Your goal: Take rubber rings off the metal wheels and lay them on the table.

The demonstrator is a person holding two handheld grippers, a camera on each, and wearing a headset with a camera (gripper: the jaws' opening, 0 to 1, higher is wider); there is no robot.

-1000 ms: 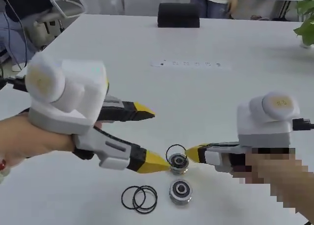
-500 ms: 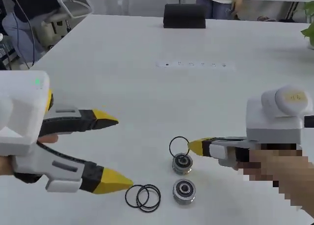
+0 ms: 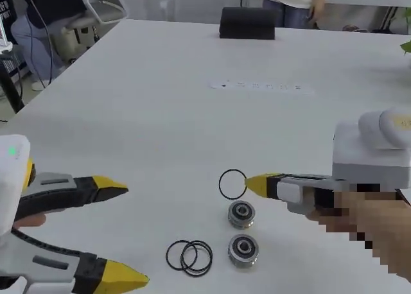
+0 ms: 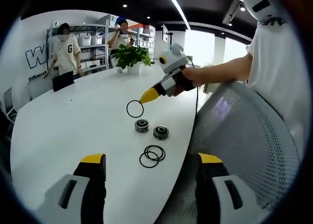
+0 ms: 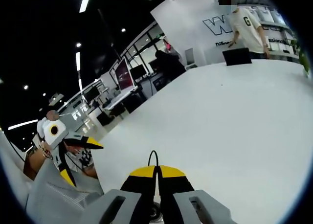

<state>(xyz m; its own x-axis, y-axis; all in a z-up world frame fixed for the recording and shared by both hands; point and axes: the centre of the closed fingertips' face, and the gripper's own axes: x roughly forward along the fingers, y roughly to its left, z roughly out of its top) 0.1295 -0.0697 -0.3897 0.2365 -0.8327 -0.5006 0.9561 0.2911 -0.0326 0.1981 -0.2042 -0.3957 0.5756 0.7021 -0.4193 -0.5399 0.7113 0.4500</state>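
Rubber ring (image 3: 232, 183) hangs clear of the white counter (image 3: 160, 114), pinched at one edge by my right gripper (image 3: 249, 185), its jaws clenched on the loop just above the farther metal wheel (image 3: 241, 213); a second wheel (image 3: 243, 248) sits just beside that one, with two loose rings (image 3: 189, 256) overlapping to its left; my left gripper (image 3: 125, 236) hovers well apart, jaws released and grasping nothing; I judge the ring light, thin and floppy, more tacky than slippery, so a pinch at a single point of the loop should carry it; the wheels look heavy, stiff and apt to roll if nudged; whether either wheel bears another ring I cannot tell.
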